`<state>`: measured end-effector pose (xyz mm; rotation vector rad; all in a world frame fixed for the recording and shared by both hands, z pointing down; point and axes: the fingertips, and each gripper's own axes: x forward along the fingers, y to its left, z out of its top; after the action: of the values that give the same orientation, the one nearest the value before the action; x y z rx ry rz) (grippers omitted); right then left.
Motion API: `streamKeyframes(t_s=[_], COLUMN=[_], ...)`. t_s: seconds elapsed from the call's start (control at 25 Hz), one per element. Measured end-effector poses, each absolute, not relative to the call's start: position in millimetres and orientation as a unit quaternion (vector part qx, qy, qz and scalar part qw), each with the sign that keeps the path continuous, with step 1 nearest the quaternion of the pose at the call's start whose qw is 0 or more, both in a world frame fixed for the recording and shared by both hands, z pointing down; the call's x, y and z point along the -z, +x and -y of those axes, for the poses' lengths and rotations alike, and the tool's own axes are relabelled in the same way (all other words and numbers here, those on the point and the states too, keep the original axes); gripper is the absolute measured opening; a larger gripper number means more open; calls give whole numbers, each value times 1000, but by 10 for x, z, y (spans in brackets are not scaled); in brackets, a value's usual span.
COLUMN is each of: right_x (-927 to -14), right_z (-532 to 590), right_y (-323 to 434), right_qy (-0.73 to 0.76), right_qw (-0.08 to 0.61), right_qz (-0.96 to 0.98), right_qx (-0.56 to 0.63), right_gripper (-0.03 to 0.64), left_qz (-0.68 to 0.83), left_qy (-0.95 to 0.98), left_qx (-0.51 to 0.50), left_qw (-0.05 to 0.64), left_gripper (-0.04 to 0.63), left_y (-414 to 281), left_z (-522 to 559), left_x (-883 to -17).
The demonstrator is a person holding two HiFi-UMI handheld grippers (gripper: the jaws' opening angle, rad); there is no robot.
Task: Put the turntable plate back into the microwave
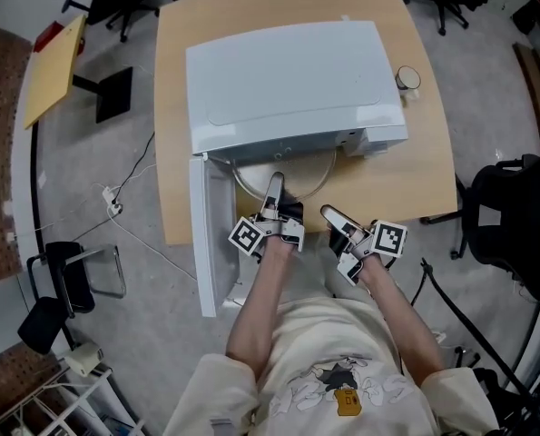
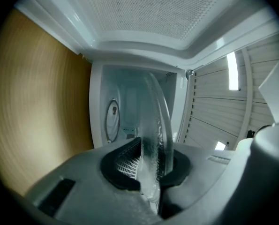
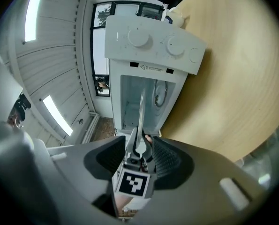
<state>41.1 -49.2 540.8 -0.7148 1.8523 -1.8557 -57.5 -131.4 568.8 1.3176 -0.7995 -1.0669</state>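
The white microwave point(image 1: 292, 71) stands on the wooden table point(image 1: 397, 180) with its door point(image 1: 206, 234) swung open to the left. The clear glass turntable plate point(image 1: 310, 175) lies partway inside the opening, its near rim sticking out. My left gripper point(image 1: 275, 185) is shut on that near rim; in the left gripper view the plate point(image 2: 155, 125) runs edge-on between the pads point(image 2: 125, 163) toward the cavity point(image 2: 125, 107). My right gripper point(image 1: 331, 216) hangs back to the right, open and holding nothing. The right gripper view shows the plate point(image 3: 141, 111) and the control panel point(image 3: 153, 43).
A small cup point(image 1: 408, 80) sits on the table beside the microwave's right rear corner. The open door overhangs the table's front edge. Cables point(image 1: 124, 198) trail on the floor to the left, and office chairs point(image 1: 510, 216) stand around the table.
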Motion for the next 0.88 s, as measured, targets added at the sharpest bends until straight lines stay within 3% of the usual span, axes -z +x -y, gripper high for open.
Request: streamKeyframes(t_s=[0.88], right_x=[-5355], right_z=[147], right_y=[255], right_qy=[-258], right_qw=[185], right_qz=[-669], right_qx=[673], right_gripper=[150], left_qz=[415], left_qy=[528], left_qx=[444], left_qw=[593], left_gripper=[31], left_y=[-613], left_z=[2007], left_x=[-6330])
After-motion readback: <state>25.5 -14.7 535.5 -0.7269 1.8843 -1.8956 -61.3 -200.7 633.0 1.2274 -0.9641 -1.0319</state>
